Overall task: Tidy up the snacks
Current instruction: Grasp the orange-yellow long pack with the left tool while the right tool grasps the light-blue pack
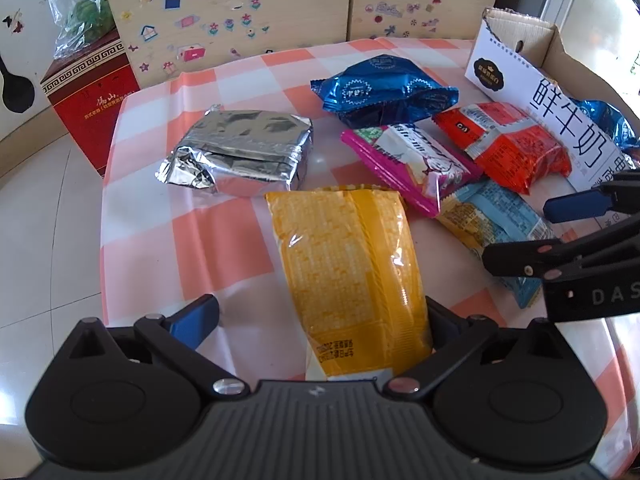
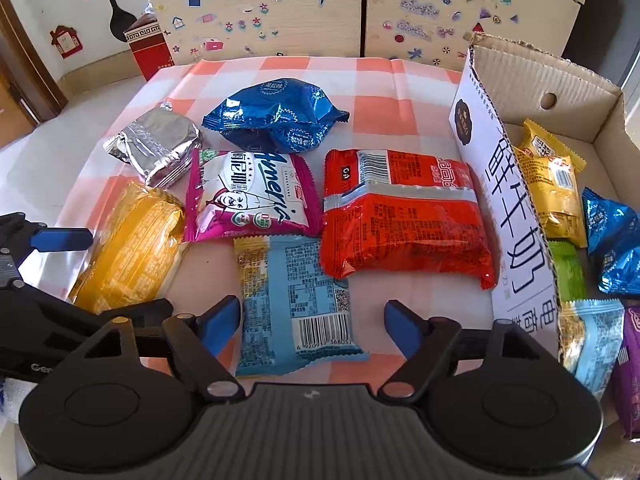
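Light-blue packet lies flat on the checked cloth, straddled by my right gripper, jaws spread and clear of it (lined up for a pinch, I judge). Box at 3 o'clock. Left gripper, spread too, straddles the yellow packet.

Black grippers, blue-padded fingers, silver screws.
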### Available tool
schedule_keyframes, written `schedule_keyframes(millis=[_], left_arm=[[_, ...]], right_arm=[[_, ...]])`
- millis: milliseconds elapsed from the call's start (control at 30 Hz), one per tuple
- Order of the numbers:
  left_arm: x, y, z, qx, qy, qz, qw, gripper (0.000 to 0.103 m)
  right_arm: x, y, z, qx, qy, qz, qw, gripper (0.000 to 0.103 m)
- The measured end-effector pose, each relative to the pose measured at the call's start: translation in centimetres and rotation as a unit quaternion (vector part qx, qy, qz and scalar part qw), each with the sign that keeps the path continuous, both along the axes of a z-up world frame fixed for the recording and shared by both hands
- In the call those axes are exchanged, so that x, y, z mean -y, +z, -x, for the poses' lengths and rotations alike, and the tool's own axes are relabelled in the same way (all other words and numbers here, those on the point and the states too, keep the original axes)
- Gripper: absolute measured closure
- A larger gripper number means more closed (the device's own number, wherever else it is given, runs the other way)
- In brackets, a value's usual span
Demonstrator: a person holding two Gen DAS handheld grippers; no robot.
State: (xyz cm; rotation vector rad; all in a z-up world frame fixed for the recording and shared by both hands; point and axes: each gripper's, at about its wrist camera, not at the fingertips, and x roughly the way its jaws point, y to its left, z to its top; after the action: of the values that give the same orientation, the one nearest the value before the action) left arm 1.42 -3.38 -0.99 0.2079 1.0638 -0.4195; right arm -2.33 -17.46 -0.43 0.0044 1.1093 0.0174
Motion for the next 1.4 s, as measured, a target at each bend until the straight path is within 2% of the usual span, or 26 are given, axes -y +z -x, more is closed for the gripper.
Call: schedule_keyframes(millis=[133, 167, 233, 267, 467, 633, 833, 867, 933, 967, 1033, 1133, 1400], left_arm=[[0.1, 0.0, 0.0, 0.000, -0.002, -0.002, 1.0000, 0.000], [0.0, 0.1, -0.1, -0.001, -0.003, -0.003, 1.0000, 0.000], [0.0, 0.1, -0.1, -0.005, -0.007, -0.005, 1.0000, 0.000], [0.0, 0.1, -0.2, -0.006, -0.009, -0.005, 0.9999, 0.000], [-0.3, 0.2, -0.1, -0.002, -0.014, -0.008, 0.9999, 0.000], [-0.1, 0.3, -0.1, 0.008, -0.023, -0.012, 0.9996, 0.000], [0.4, 0.4, 0.2, 0.023, -0.032, -0.018, 0.9991, 0.001], [0.4, 0.4, 0.2, 0.024, -0.034, -0.016, 0.9990, 0.003], [0.4, 0.7, 0.3, 0.022, -0.046, -0.002, 0.9987, 0.018], [0.4, 0.8, 0.4, 0.019, -0.048, 0.007, 0.9986, 0.021], [0.7, 1.0, 0.7, 0.027, -0.061, 0.008, 0.9978, 0.034], [0.9, 1.2, 1.0, 0.032, -0.073, 0.012, 0.9967, 0.045], [0.7, 1.8, 1.3, 0.038, -0.077, 0.015, 0.9962, 0.050]], right_arm=[[0.4, -0.5, -0.1, 0.000, 0.005, 0.005, 1.000, 0.022], [0.2, -0.4, 0.0, 0.001, 0.012, 0.009, 1.000, 0.025], [0.0, -0.1, 0.3, 0.005, 0.029, 0.010, 1.000, 0.038], [-0.1, -0.1, 0.5, 0.006, 0.037, 0.010, 0.999, 0.041], [0.2, 0.0, 0.7, 0.011, 0.049, 0.004, 0.999, 0.040], [-1.2, -0.5, 0.6, 0.014, 0.078, 0.045, 0.996, 0.037], [-1.4, -0.4, 1.0, 0.014, 0.085, 0.048, 0.995, 0.046], [-1.4, -0.3, 1.1, 0.015, 0.085, 0.045, 0.995, 0.046], [-1.5, -0.2, 1.3, 0.016, 0.085, 0.044, 0.995, 0.047], [-1.5, -0.1, 1.4, 0.016, 0.086, 0.044, 0.995, 0.047], [-1.5, 0.0, 1.5, 0.017, 0.085, 0.045, 0.995, 0.047], [-1.4, 0.4, 1.7, 0.022, 0.082, 0.045, 0.995, 0.047], [-1.4, 1.4, 2.3, 0.038, 0.086, 0.052, 0.994, 0.047]])
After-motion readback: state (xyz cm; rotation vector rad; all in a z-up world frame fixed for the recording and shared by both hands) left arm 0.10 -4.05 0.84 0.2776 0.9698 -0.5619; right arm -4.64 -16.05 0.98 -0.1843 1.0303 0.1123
